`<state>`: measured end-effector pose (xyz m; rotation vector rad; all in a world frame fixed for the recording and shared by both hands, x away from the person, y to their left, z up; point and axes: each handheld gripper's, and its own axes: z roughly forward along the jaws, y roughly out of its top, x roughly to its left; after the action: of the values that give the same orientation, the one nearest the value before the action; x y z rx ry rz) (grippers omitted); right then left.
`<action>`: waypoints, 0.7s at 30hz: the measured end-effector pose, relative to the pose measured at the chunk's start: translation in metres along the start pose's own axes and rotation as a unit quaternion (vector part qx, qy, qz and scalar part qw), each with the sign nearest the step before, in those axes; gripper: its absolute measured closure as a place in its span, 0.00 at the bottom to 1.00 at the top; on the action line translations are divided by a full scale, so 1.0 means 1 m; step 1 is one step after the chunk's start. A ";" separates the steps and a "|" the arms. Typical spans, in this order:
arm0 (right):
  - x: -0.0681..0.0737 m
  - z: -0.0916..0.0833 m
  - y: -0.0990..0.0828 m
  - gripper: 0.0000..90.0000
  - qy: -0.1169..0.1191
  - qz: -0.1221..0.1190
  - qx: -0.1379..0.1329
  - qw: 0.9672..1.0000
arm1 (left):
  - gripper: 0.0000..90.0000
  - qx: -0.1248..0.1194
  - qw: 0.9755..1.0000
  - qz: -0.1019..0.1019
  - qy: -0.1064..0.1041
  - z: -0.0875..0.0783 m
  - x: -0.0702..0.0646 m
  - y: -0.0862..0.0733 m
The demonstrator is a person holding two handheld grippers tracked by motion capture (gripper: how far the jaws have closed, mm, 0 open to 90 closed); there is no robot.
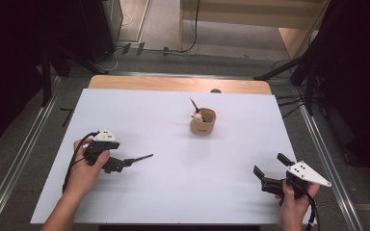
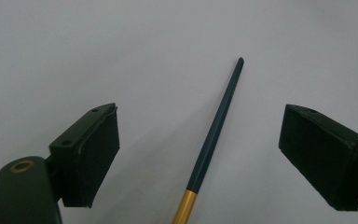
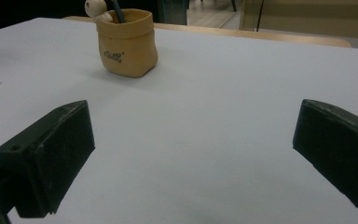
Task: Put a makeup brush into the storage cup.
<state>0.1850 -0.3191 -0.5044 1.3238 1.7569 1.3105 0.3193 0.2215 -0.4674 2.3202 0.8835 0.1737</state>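
In the high view the left tongs sit at 8 o'clock on the white surface over a dark pencil, with the tan cup holding 2 upright items at 1 o'clock. In the left gripper view the pads stand wide, untouched, around the pencil, which lies slanted and off-centre, so closing could roll it away. In the right gripper view the right tongs gape wide and empty, the cup at 11 o'clock.

Paintbrush: slim dark teal handle, gold ferrule. Lies flat on the white worktop, tapered end pointing toward 2 o'clock; placed at about 8 o'clock from the tan cup.
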 end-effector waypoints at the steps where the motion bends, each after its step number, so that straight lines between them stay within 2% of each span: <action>1: 0.000 0.000 0.000 0.00 0.000 0.000 0.000 1.000 | 0.15 0.009 1.000 0.000 0.001 0.001 0.000 0.001; 2: 0.000 0.000 0.000 0.00 0.000 0.000 0.001 1.000 | 0.15 0.017 1.000 -0.001 0.006 0.003 -0.001 0.003; 5: 0.000 0.002 -0.001 0.00 0.002 0.002 0.003 1.000 | 0.15 0.054 0.998 0.016 0.010 0.009 -0.006 0.008; 8: 0.000 0.002 -0.001 0.00 0.003 0.002 0.004 1.000 | 0.17 0.092 0.995 0.037 0.018 0.016 -0.013 0.014; 11: 0.000 0.002 -0.002 0.00 0.002 0.001 0.006 1.000 | 0.19 0.115 0.991 0.054 0.034 0.021 -0.020 0.017; 15: 0.000 0.003 -0.002 0.00 0.003 0.001 0.008 1.000 | 0.20 0.135 0.989 0.055 0.039 0.026 -0.024 0.017; 18: -0.001 0.002 -0.002 0.00 0.004 0.002 0.008 1.000 | 0.19 0.144 0.988 0.047 0.027 0.027 -0.023 0.015; 21: -0.001 0.003 -0.003 0.00 0.003 0.004 0.009 1.000 | 0.28 0.145 0.988 0.042 0.042 0.026 -0.022 0.014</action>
<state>0.1865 -0.3189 -0.5079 1.3394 1.7727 1.3090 0.3191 0.1856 -0.4772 2.6396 0.9044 0.1907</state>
